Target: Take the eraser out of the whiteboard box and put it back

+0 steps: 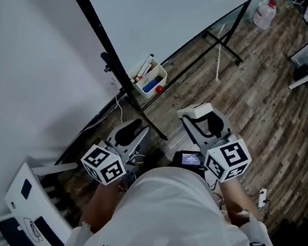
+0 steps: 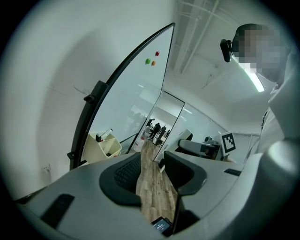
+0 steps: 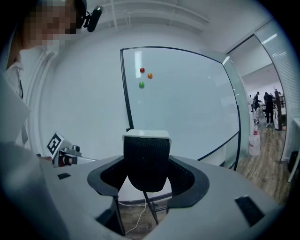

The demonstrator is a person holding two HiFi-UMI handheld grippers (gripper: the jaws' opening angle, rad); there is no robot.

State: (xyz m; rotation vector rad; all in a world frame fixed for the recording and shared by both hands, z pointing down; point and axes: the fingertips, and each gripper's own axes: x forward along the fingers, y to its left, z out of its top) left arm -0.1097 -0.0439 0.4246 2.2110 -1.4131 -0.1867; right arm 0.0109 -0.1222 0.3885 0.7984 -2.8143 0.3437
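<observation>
Right gripper view: the right gripper (image 3: 147,177) is clamped on the eraser (image 3: 146,157), which is out of the box.
The eraser stands upright between the two jaws, its white back on top and its black felt face toward the camera, with the whiteboard (image 3: 187,108) behind it and three magnets (image 3: 141,85), red, orange and green, high on the board. In the head view the cream box (image 1: 157,73) hangs on the lower edge of the whiteboard with markers (image 1: 146,67) in it, and the eraser is held away from it, over the wooden floor (image 1: 264,91). The left gripper (image 2: 152,174) has its jaws apart with only floor showing through the gap; it is held level beside the right one, in front of the person's white shirt (image 1: 184,224).
</observation>
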